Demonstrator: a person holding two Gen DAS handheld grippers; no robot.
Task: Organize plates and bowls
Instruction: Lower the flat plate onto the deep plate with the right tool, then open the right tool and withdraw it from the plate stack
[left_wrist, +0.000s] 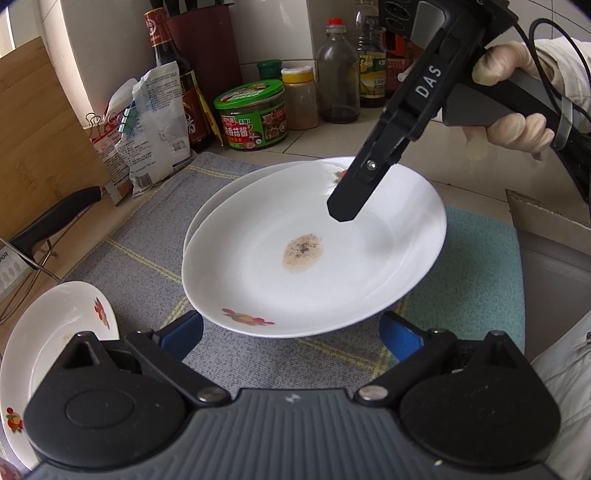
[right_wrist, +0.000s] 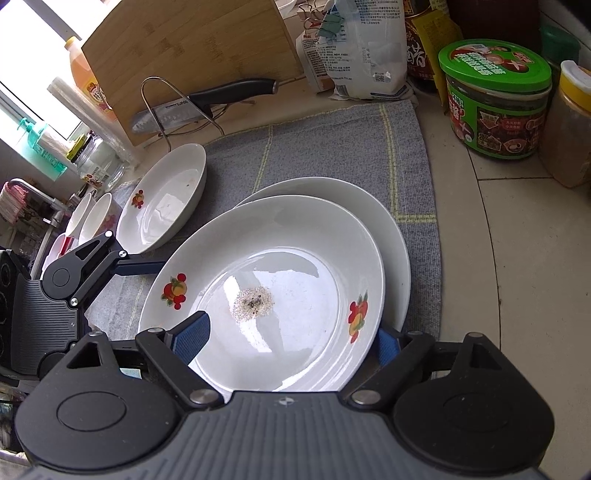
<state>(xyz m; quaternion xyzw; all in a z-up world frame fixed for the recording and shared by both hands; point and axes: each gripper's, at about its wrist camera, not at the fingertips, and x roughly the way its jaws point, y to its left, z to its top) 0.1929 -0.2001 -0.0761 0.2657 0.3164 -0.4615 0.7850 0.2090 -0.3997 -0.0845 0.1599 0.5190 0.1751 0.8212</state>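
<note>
A white plate (left_wrist: 314, 254) (right_wrist: 280, 291) with fruit prints and a brown crumb patch lies offset on a second white plate (left_wrist: 229, 184) (right_wrist: 391, 236) on the grey cloth (left_wrist: 147, 251). My left gripper (left_wrist: 293, 334) is open, its blue fingers (left_wrist: 184, 332) on either side of the top plate's near rim. In the right wrist view its arm (right_wrist: 110, 258) reaches that plate's left edge. My right gripper (right_wrist: 290, 339) is open at the opposite rim, one finger (right_wrist: 192, 336) above the plate's inside, the other outside the rim. Its dark finger (left_wrist: 345, 206) hovers over the plate.
A third fruit-print plate (left_wrist: 55, 350) (right_wrist: 162, 199) lies to the left, with small bowls (right_wrist: 92, 218) beyond it. A knife (right_wrist: 207, 103) rests on a wire stand before a wooden board (right_wrist: 184, 48). Jars, bottles and bags (left_wrist: 255, 114) line the back wall.
</note>
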